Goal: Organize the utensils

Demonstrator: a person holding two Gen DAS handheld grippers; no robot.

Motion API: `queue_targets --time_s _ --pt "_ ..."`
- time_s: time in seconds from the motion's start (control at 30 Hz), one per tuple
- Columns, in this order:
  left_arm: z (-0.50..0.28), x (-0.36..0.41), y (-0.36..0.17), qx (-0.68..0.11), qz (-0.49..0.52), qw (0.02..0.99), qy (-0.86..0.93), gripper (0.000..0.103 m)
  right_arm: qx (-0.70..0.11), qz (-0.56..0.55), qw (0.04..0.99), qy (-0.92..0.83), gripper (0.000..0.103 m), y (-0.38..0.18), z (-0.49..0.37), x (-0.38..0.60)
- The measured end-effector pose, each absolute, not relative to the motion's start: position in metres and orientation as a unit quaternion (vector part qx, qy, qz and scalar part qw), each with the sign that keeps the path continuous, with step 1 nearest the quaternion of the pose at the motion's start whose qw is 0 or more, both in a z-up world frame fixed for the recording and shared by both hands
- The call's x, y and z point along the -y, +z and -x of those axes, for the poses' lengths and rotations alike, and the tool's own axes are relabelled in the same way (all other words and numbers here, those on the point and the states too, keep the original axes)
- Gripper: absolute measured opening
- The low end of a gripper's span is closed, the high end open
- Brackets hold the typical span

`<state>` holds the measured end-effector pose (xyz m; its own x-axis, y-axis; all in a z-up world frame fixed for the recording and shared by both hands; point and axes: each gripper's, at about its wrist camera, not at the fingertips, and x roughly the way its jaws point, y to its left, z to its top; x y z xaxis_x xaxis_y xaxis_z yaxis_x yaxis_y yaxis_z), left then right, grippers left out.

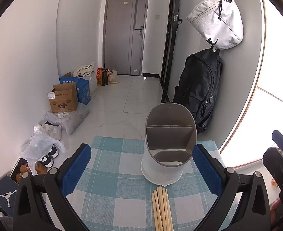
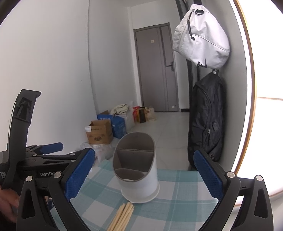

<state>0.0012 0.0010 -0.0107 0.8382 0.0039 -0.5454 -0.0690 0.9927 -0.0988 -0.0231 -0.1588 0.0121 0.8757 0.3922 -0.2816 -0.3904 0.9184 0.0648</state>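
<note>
A white utensil holder (image 1: pixel 168 150) with grey inner compartments stands on the blue-and-white checked table mat (image 1: pixel 110 173); it also shows in the right wrist view (image 2: pixel 136 169). Several wooden chopsticks (image 1: pixel 161 209) lie bundled on the mat just in front of the holder, also seen in the right wrist view (image 2: pixel 122 217). My left gripper (image 1: pixel 141 167) is open and empty, above the mat, behind the chopsticks. My right gripper (image 2: pixel 143 173) is open and empty, facing the holder. The left gripper also shows at the left of the right wrist view (image 2: pixel 45 154).
The mat's far edge drops to a tiled floor (image 1: pixel 122 104). Cardboard boxes (image 1: pixel 64 100) and bags line the left wall. A black backpack (image 1: pixel 199 90) and a white bag (image 1: pixel 216 19) hang on the right wall. A grey door (image 1: pixel 126 32) stands at the back.
</note>
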Motion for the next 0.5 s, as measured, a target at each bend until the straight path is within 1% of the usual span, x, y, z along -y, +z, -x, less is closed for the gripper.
queue_targets --time_s 0.37,0.5 --pt "-0.008 -0.001 -0.014 -0.3 0.066 0.952 0.01 0.102 -0.162 0.001 0.967 0.199 0.103 0.009 0.018 0.159" --pt "-0.012 -0.01 -0.019 -0.317 0.084 0.945 0.003 0.102 -0.199 -0.005 0.96 0.195 0.103 0.001 0.007 0.158"
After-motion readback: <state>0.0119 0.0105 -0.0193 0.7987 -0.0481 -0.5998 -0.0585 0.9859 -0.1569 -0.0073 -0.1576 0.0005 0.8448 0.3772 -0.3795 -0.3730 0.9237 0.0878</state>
